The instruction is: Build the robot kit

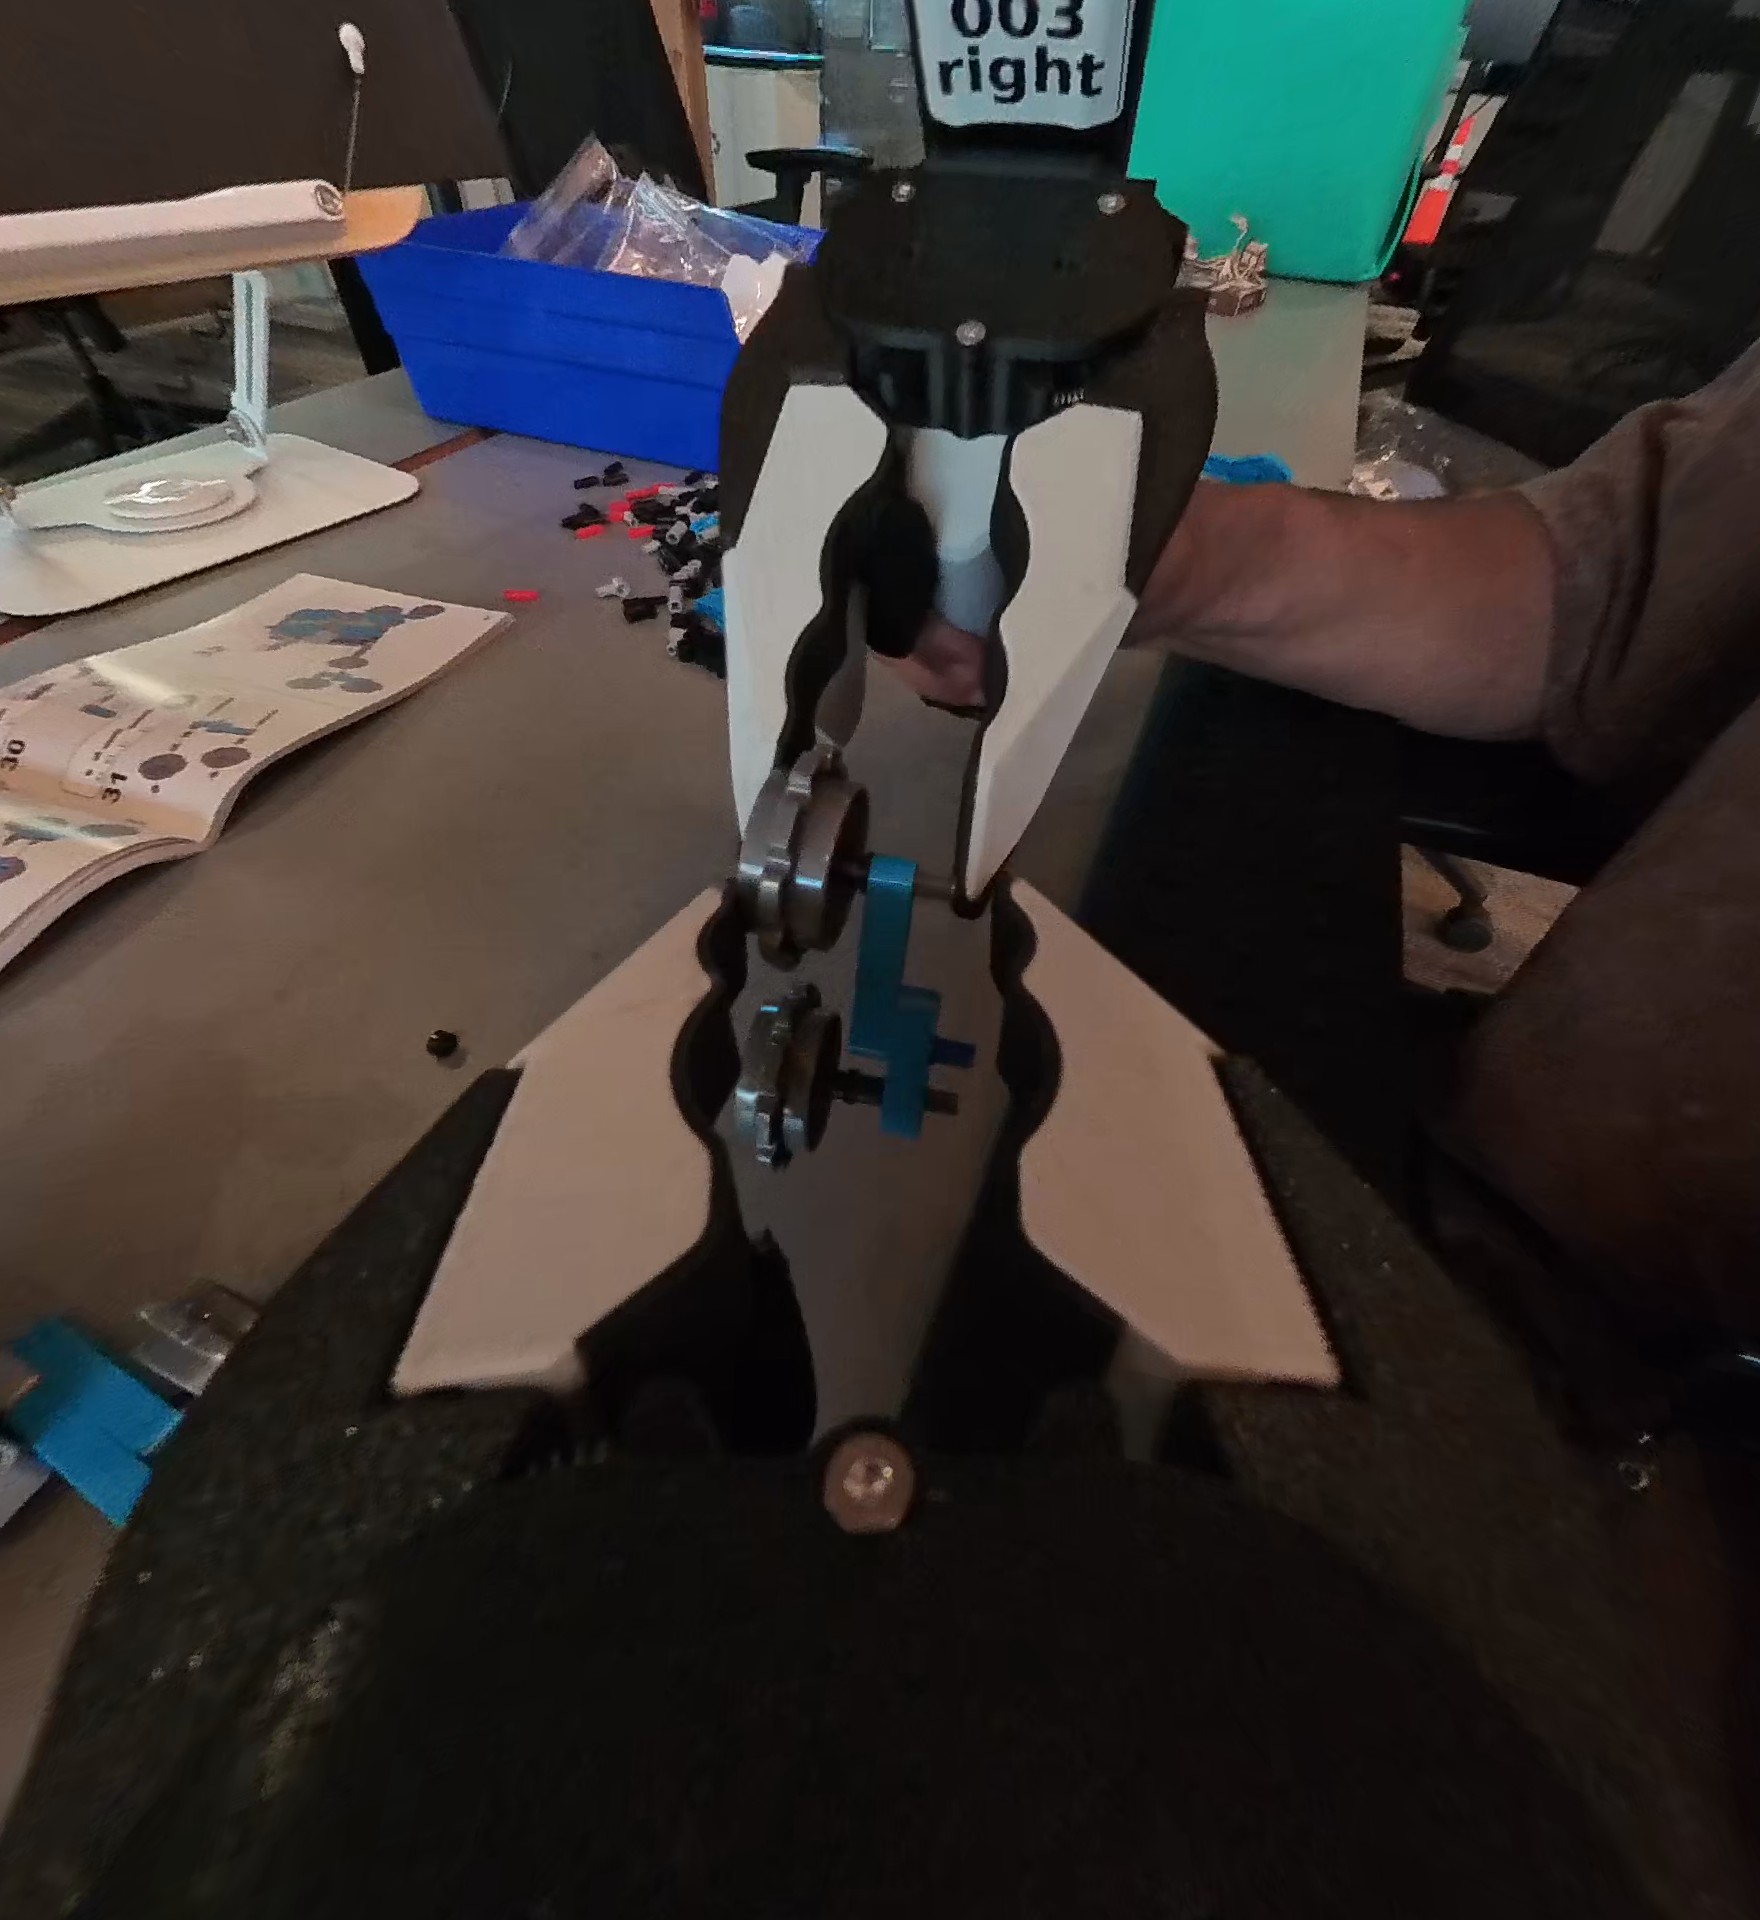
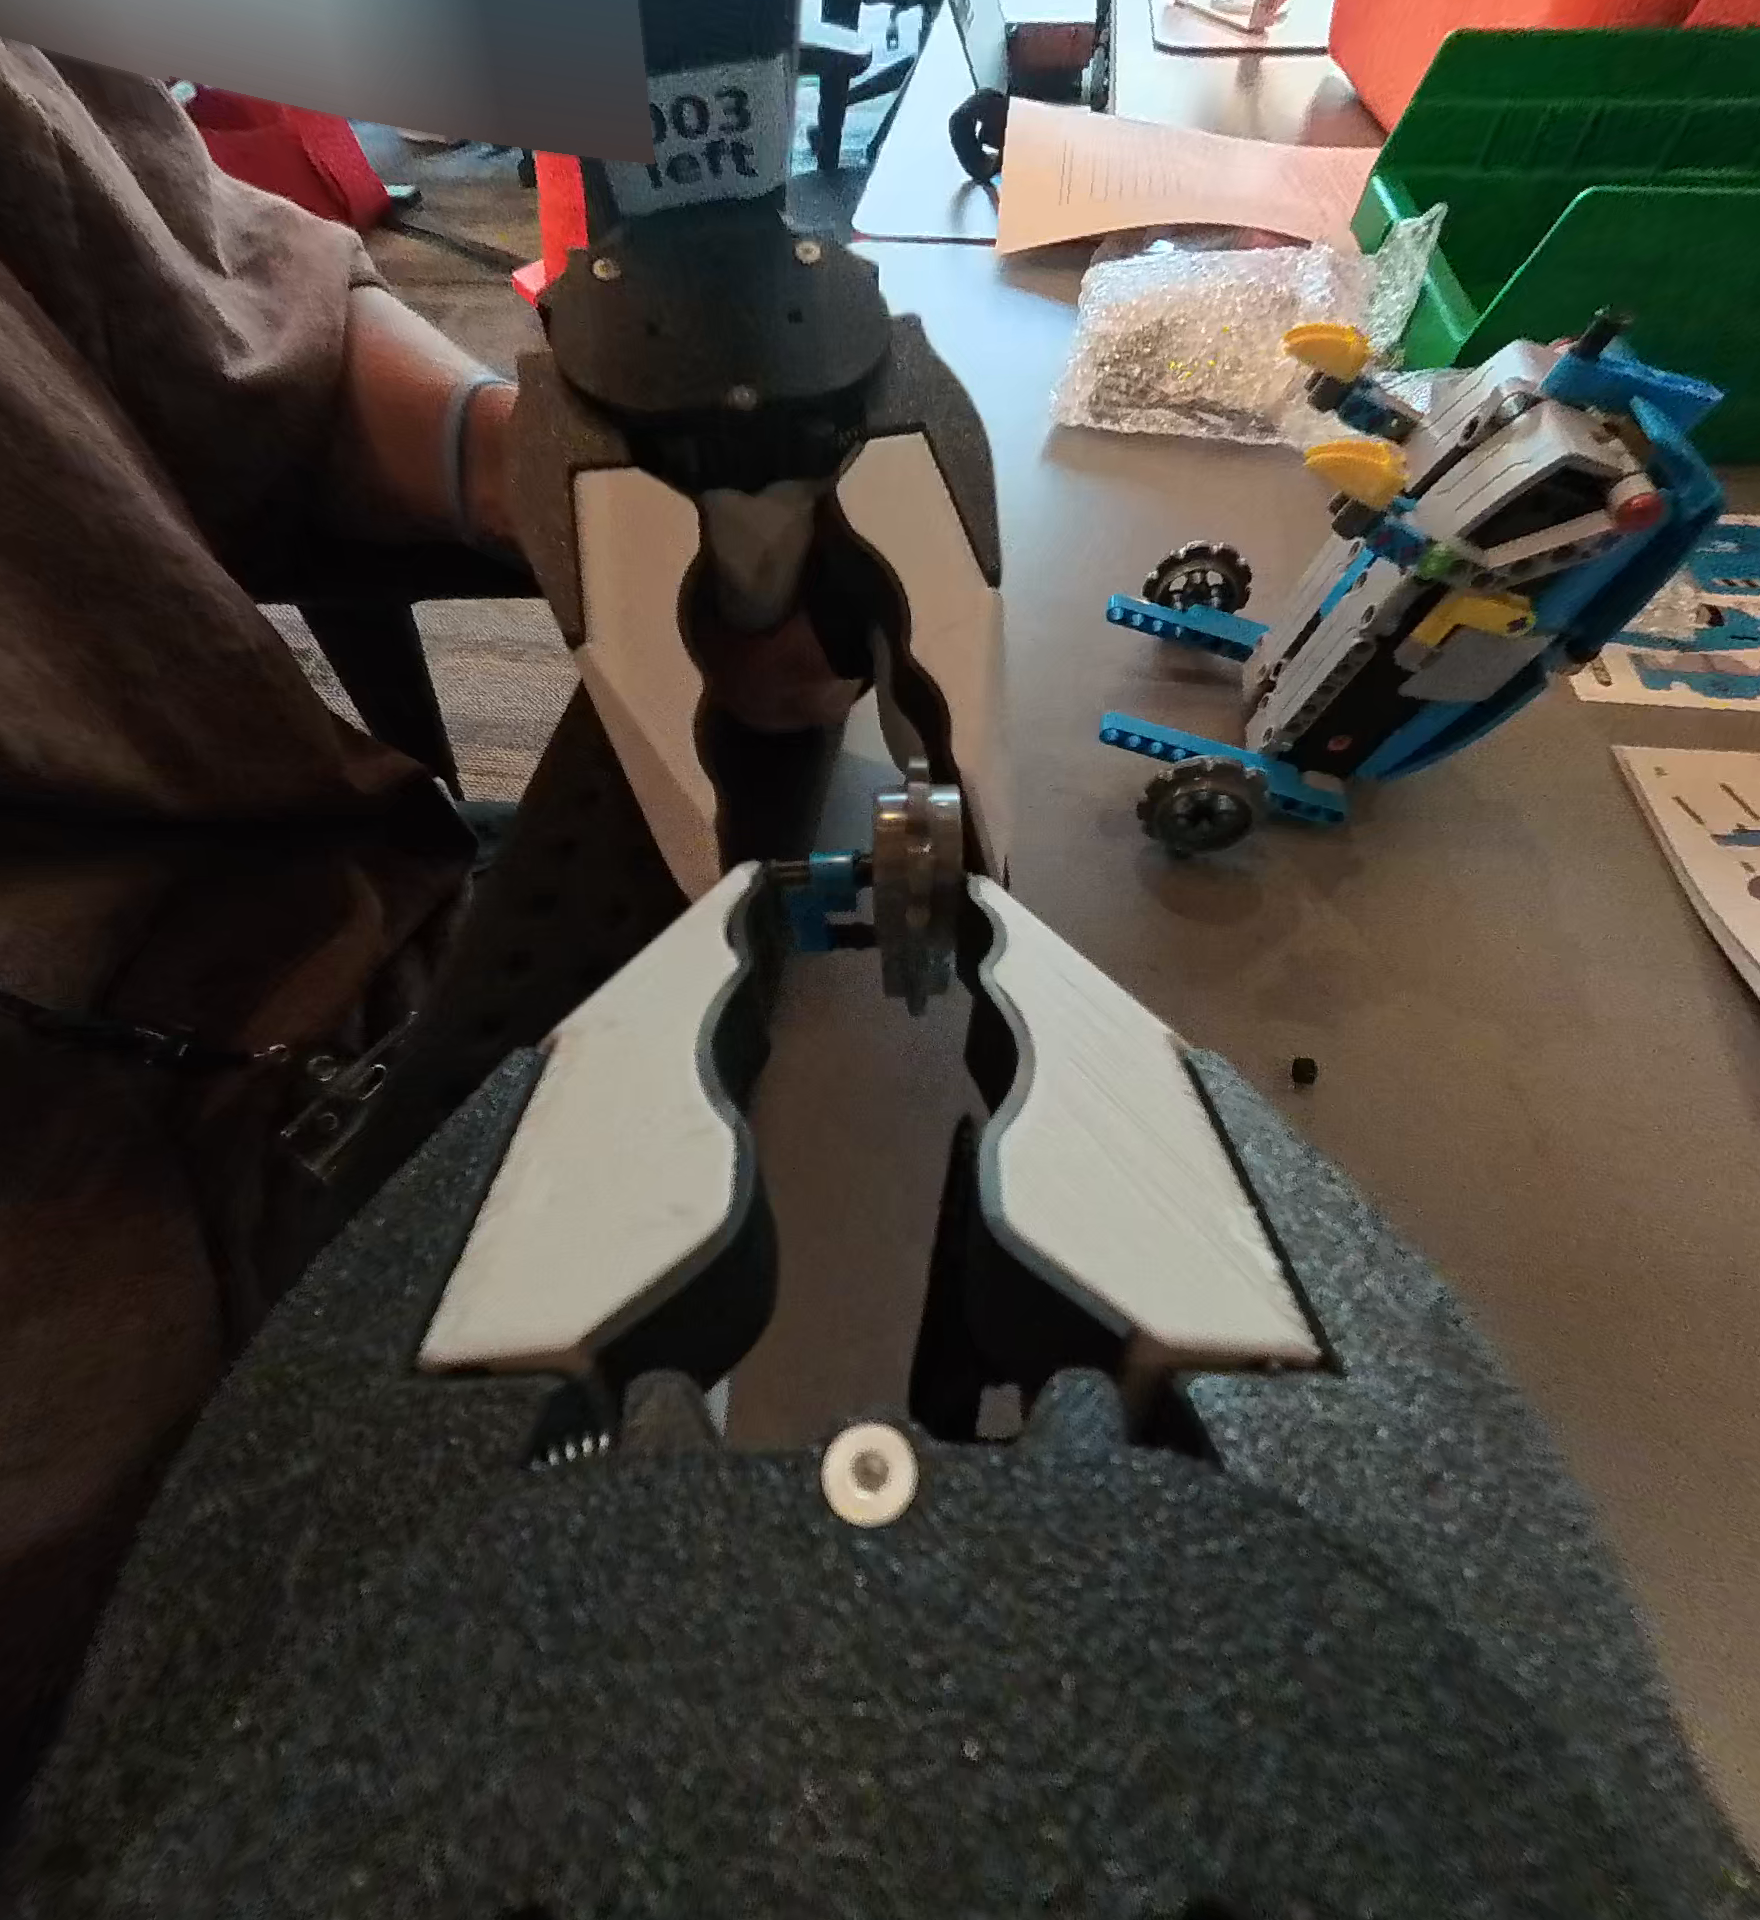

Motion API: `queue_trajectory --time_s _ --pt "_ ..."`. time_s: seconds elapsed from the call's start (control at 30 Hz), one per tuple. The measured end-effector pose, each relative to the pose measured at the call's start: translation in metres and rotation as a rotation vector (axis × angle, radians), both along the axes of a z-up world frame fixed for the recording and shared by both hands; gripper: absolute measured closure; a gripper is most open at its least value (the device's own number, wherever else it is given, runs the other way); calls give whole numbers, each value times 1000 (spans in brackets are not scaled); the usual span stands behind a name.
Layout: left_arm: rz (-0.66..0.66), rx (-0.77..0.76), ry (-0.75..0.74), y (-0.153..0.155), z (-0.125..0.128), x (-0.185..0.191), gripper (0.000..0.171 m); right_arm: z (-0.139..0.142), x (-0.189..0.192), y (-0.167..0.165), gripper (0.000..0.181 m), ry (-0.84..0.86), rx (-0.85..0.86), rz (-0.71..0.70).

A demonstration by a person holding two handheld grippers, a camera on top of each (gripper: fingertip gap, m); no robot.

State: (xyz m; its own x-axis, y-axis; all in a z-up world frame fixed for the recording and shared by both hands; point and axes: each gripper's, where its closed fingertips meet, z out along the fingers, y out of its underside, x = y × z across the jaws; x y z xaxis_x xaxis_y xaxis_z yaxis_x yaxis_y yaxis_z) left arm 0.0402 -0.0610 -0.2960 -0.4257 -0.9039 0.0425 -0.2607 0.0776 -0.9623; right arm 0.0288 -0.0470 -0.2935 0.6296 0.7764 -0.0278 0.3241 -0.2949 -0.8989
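A small brick assembly hangs above the grey table (image 1: 440, 1195): a blue beam (image 1: 881, 987) with two grey toothed wheels on black axles, the upper wheel (image 1: 803, 852) and the lower wheel (image 1: 788, 1081). My left gripper (image 1: 860, 904) reaches up from below, its jaws closed around the assembly. My right gripper (image 1: 860, 862) comes down from above, one fingertip on the upper wheel and the other on its axle end. In the right wrist view my right gripper (image 2: 865, 883) pinches the blue beam (image 2: 824, 899) and wheels (image 2: 912, 894), with the left gripper (image 2: 850, 862) opposite.
An open instruction booklet (image 1: 180, 717), a white stand (image 1: 169, 499), a blue bin (image 1: 564, 332) and a pile of small pieces (image 1: 658, 530) lie to the left. A brick vehicle (image 2: 1458, 582), green bin (image 2: 1634, 260), bubble bag (image 2: 1198, 343) and black pin (image 2: 1302, 1070) are on the right. The grippers are tip to tip, or close to it.
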Motion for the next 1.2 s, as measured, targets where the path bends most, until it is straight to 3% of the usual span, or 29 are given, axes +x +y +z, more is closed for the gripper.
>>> queue_trajectory --time_s 0.47,1.2 --pt "50 128 -24 -2 -5 -1 133 -6 -3 -5 153 -57 10 26" --pt "87 142 -50 -1 0 2 134 -4 -1 -4 157 -11 -23 12"
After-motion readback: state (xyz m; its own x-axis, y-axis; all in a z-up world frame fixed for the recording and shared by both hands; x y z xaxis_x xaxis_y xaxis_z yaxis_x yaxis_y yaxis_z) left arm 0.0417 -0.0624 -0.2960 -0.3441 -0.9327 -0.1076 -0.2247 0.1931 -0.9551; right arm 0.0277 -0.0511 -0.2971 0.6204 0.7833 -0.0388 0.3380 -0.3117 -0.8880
